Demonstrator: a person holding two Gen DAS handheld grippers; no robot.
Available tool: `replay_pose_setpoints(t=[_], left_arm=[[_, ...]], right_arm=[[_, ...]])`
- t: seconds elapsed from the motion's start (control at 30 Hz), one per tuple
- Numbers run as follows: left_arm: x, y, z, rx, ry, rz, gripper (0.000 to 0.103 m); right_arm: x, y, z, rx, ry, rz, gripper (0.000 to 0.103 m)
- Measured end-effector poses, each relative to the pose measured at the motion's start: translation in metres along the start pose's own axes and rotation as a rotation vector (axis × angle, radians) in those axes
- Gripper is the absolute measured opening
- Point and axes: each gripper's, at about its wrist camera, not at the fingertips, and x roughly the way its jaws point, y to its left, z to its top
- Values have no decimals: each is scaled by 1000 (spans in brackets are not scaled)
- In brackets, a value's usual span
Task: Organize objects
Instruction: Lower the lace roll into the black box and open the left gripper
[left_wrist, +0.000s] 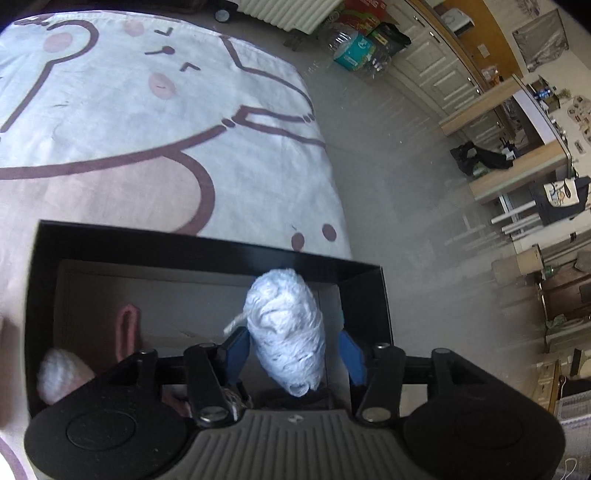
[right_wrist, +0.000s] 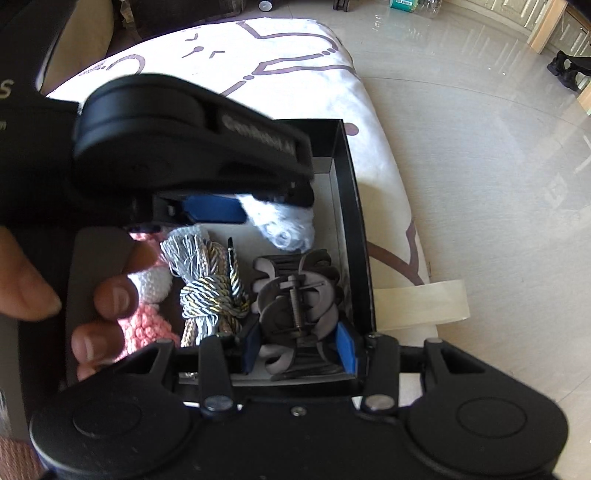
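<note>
Inside the box (left_wrist: 364, 291), near its wall, left tool (left_wrist: 291, 349) (apparently) clamps yarn (left_wrist: 286, 332); right tool (right_wrist: 297, 349) apart.

A pale blue-white ball of yarn (left_wrist: 284, 328) hangs over a black box (left_wrist: 207, 243) with a grey-white lining. Inside the box lie a pink-and-white crochet piece (right_wrist: 147, 306), a silver-and-gold twisted cord (right_wrist: 207, 291) and dark grey clamps (right_wrist: 295, 295). Beneath the box spreads a white blanket (left_wrist: 129, 110) with brown cartoon outlines and pink spots.
</note>
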Motion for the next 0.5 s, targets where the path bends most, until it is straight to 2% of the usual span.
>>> replay_pose_setpoints(t=[0.1, 0.17, 0.2, 0.27, 0.5], left_arm=[[-8, 5, 4, -22, -30, -6, 54], [-13, 7, 6, -26, -51, 10, 45], [-13, 8, 6, -22, -54, 17, 34], [-13, 6, 6, -12, -58, 20, 34], [0, -16, 8, 117, -36, 25, 30]], right_arm=[[0, -1, 0, 4, 0, 3, 44], [0, -1, 0, 4, 0, 3, 44], [0, -1, -1, 5, 1, 2, 44], [0, -1, -1, 6, 1, 0, 44], [0, -1, -1, 5, 1, 4, 44]])
